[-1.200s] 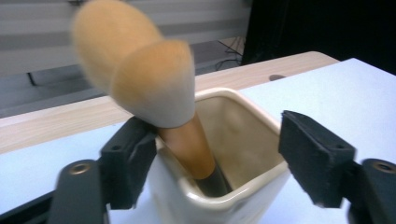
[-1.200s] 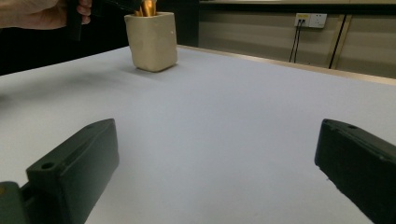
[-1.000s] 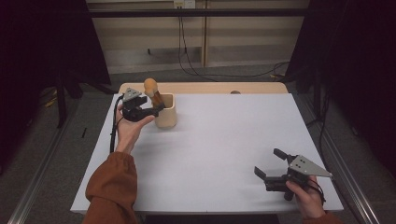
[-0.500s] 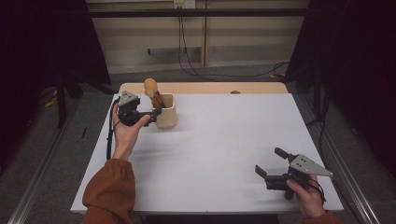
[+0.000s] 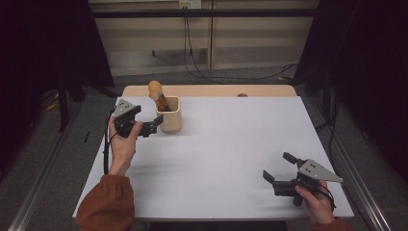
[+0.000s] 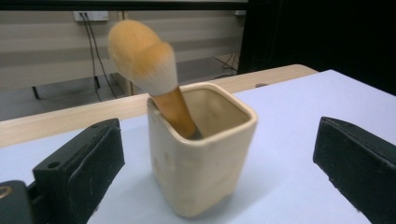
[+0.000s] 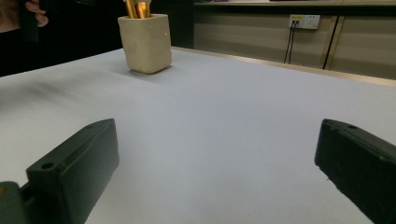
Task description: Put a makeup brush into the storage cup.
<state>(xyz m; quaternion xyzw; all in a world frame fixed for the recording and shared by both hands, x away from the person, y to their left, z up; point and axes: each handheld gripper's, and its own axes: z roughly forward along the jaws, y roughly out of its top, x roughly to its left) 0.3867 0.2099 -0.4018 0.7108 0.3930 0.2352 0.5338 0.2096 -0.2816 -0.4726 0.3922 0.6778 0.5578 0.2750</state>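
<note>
At the upper left of the high view, the left hand-held gripper [image 5: 153, 128] sits spread just beside the cream cup [image 5: 169, 114] holding the brush [image 5: 158, 93], while the right hand-held gripper [image 5: 279, 168] rests spread at lower right on the surface [image 5: 231, 139].

Cream cup [image 5: 169, 114], plain and matte, sits on the white table [image 5: 231, 154], whose far edge beyond the cup shows a pale wood strip. Poking out of the cup, the brush [image 6: 142, 58] has a fluffy orange-tan head fading to white near its golden-brown handle. Just left of the cup, the left gripper [image 5: 146, 129] is black with a grey three-cornered plate on top; the sleeve [image 5: 106, 204] behind it is rust orange. Well to the right of the cup and nearer the person, the right gripper [image 5: 279, 171] is black too, also with a grey plate. Beyond the cup the wall [image 5: 231, 29] is beige, with black cables hanging down.
</note>
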